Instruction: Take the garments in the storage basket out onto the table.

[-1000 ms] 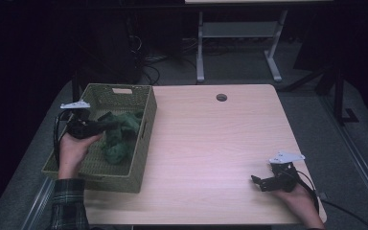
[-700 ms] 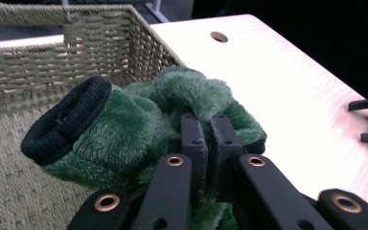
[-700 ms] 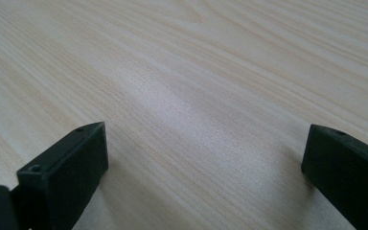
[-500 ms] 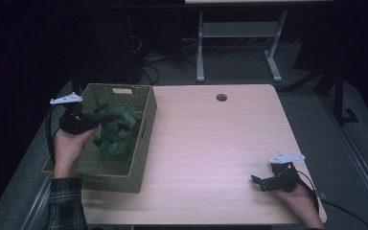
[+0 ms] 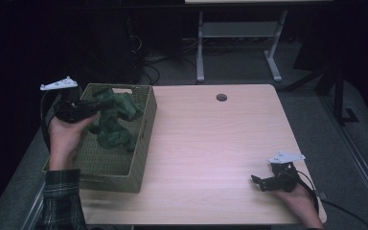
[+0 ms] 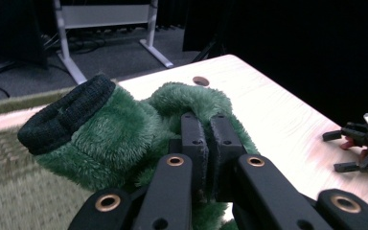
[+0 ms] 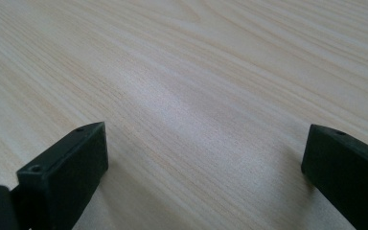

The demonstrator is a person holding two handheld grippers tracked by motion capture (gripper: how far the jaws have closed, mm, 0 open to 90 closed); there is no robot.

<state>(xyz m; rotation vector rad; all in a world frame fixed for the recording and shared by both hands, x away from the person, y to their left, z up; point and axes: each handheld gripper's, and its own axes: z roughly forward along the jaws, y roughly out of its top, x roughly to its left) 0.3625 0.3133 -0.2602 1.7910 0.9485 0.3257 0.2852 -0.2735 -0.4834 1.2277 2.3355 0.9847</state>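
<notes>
While the left gripper (image 5: pixel 94 107) pinches the green plush (image 5: pixel 112 120) over the basket (image 5: pixel 141 139), it should lift clear of the rim before crossing to the table (image 5: pixel 211 143), where the right gripper (image 5: pixel 258 182) rests wide open.

- No text, label, brand, number or sign can be read in these pictures.
</notes>
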